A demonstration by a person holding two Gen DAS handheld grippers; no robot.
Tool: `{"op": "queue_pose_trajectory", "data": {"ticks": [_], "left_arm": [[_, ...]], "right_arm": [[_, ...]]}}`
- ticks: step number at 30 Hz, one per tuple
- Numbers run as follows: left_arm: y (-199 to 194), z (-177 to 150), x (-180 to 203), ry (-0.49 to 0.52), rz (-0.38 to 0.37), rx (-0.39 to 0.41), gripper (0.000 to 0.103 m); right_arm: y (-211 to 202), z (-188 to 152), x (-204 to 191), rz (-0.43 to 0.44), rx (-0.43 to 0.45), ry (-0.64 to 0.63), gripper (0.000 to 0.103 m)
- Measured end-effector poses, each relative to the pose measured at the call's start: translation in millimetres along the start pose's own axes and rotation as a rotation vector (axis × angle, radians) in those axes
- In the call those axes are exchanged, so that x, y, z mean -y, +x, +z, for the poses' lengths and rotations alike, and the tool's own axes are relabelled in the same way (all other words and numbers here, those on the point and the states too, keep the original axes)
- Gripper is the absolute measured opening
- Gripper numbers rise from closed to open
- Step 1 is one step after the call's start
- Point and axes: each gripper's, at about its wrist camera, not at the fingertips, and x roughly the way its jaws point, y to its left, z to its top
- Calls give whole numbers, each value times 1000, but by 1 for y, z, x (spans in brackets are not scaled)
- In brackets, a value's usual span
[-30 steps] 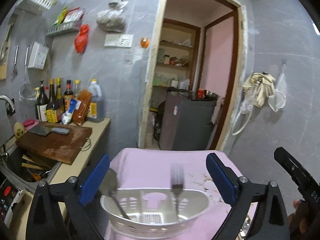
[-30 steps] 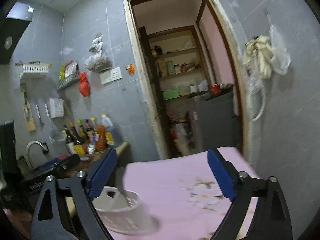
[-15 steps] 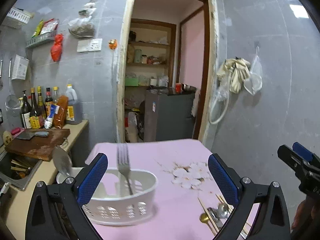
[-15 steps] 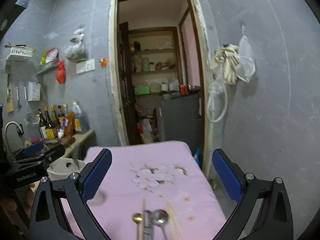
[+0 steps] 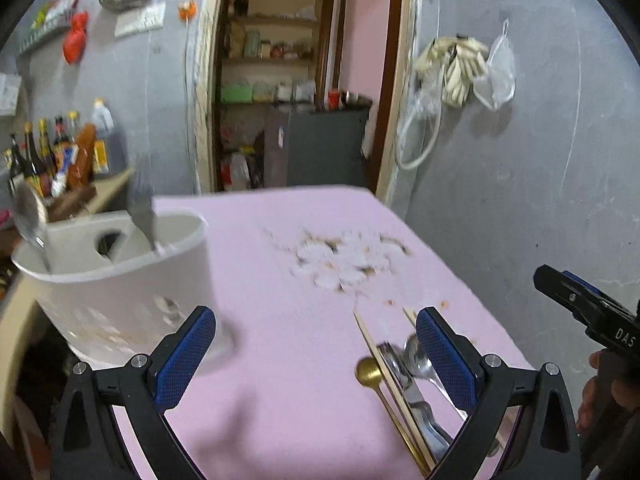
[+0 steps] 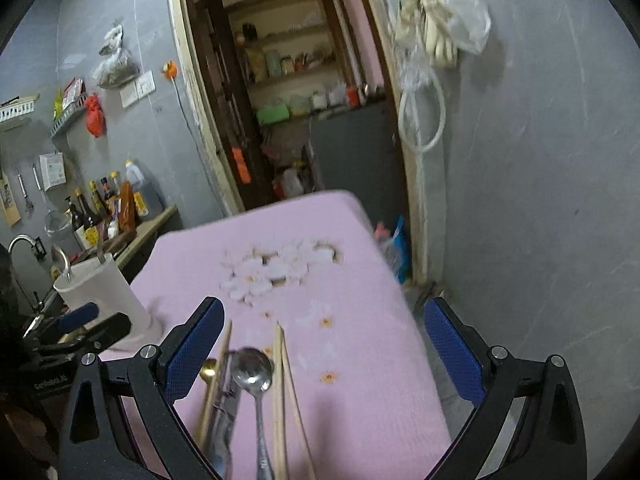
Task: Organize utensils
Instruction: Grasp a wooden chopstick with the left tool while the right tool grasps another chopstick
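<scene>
A white utensil caddy (image 5: pixel 120 280) stands at the left edge of the pink table (image 5: pixel 280 320) and holds a spoon (image 5: pixel 28 216) and a fork (image 5: pixel 140 212); it also shows in the right wrist view (image 6: pixel 100 292). Loose utensils lie at the near right: a silver spoon (image 6: pixel 252 372), a gold spoon (image 6: pixel 208 368), wooden chopsticks (image 6: pixel 280 380) and a metal piece (image 6: pixel 226 400). In the left wrist view they lie by the right finger (image 5: pixel 396 372). My left gripper (image 5: pixel 316 352) is open and empty. My right gripper (image 6: pixel 324 344) is open and empty, above the loose utensils.
A kitchen counter with sauce bottles (image 5: pixel 60 152) and a sink tap (image 6: pixel 20 244) lies left of the table. A doorway with shelves (image 5: pixel 280 60) is behind. A grey wall (image 5: pixel 520 180) with hanging gloves runs along the right.
Both grippers have swung right and tipped down. The caddy has slid to the left of both views and the loose utensils have come into view near the fingers.
</scene>
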Motion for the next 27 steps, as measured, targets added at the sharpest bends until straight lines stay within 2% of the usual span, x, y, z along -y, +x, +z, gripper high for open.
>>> {"op": "queue_pose_trajectory", "data": {"ticks": [1,3,6,10,12,15,17,20,25,27], "left_arm": [[6,-2,1,-5,-6,-18,101],[17,-6,3,-15,-11,-43,101],[32,-10,5,-28,-22,-68,99],[57,-11,4,-47,-49,-131,83],[68,-12,2,-70,-71,-164,76],[84,-13,-1,-101,-108,-211,62],[93,-13,-2,-118,-131,-241,51],[104,-12,-2,-141,-170,-280,41],[112,-9,2,-142,-221,-316,29],[116,-8,5,-140,-240,-331,28]], "right_arm": [[8,-4,4,17,-19,3,97],[24,-9,9,51,-57,2,85],[50,-16,11,97,-115,-3,77],[80,-22,7,159,-183,-15,58],[91,-24,5,187,-209,-16,43],[110,-24,0,230,-251,-17,31],[120,-24,-5,259,-272,-35,26],[126,-26,-13,286,-296,-56,23],[136,-32,-28,316,-341,-90,19],[137,-33,-28,318,-361,-102,19]]}}
